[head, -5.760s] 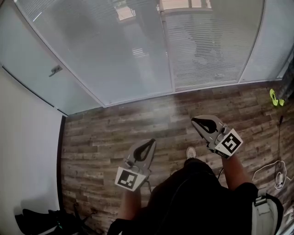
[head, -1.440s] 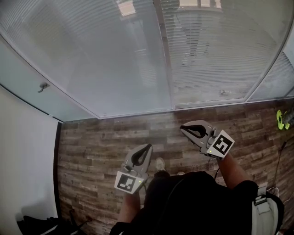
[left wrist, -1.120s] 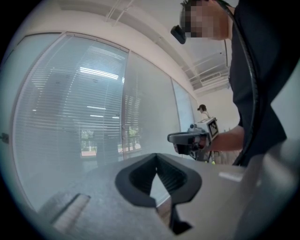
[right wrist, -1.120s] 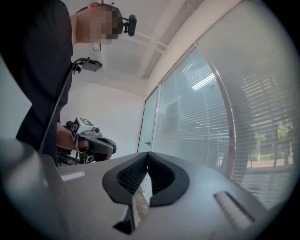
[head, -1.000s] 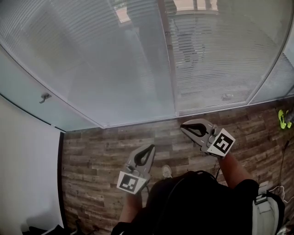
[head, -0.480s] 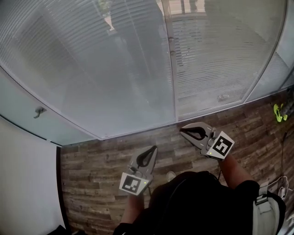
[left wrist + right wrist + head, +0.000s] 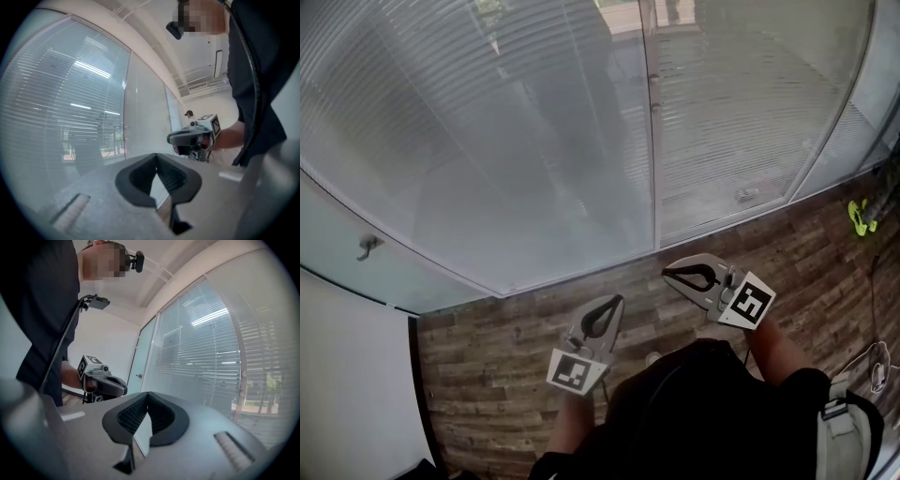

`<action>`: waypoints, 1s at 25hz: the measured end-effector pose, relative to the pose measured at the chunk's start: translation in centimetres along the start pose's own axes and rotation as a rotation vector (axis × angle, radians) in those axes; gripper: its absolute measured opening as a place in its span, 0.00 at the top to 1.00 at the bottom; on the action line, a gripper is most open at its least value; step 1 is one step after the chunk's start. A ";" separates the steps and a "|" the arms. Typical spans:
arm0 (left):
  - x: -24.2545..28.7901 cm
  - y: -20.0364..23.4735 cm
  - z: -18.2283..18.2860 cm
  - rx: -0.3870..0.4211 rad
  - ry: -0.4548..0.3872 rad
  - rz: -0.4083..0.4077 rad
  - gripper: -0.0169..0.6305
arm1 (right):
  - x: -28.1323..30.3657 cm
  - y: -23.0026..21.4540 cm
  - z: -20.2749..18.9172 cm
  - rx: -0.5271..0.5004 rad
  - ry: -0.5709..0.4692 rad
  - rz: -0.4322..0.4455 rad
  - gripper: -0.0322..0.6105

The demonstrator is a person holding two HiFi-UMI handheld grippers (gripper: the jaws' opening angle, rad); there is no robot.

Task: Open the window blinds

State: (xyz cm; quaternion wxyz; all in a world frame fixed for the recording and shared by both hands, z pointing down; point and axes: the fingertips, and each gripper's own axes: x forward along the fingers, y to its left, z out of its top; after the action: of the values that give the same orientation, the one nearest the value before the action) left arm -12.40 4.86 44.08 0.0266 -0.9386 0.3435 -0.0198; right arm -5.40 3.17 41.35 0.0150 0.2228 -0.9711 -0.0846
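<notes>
While blinds (image 7: 487,141) show thin horizontal slats, floor (image 7: 506,328) shows woodgrain planks.

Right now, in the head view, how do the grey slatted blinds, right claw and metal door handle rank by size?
Largest: grey slatted window blinds.
Next: right claw, enlarged by nearness to the camera.
Smallest: small metal door handle.

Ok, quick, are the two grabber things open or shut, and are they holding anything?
Left gripper: jaws closed, holding nothing.
Right gripper: jaws closed, holding nothing.
</notes>
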 end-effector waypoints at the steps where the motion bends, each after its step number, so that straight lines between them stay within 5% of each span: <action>1: 0.0 0.3 0.0 -0.002 -0.005 -0.006 0.97 | 0.3 0.0 -0.1 -0.001 0.006 -0.003 0.94; 13: 0.9 0.1 -0.4 0.006 -0.011 -0.071 0.97 | 0.5 -0.3 0.0 -0.025 0.049 -0.041 0.94; 25: 2.3 1.4 -1.5 -0.029 0.019 -0.017 0.97 | 1.4 -2.7 -1.7 0.007 0.046 0.000 0.94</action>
State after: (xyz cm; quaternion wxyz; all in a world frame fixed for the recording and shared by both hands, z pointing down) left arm -11.64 2.23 45.53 0.0096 -0.9415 0.3361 -0.0238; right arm -5.37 -0.08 42.54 0.0364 0.2249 -0.9707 -0.0761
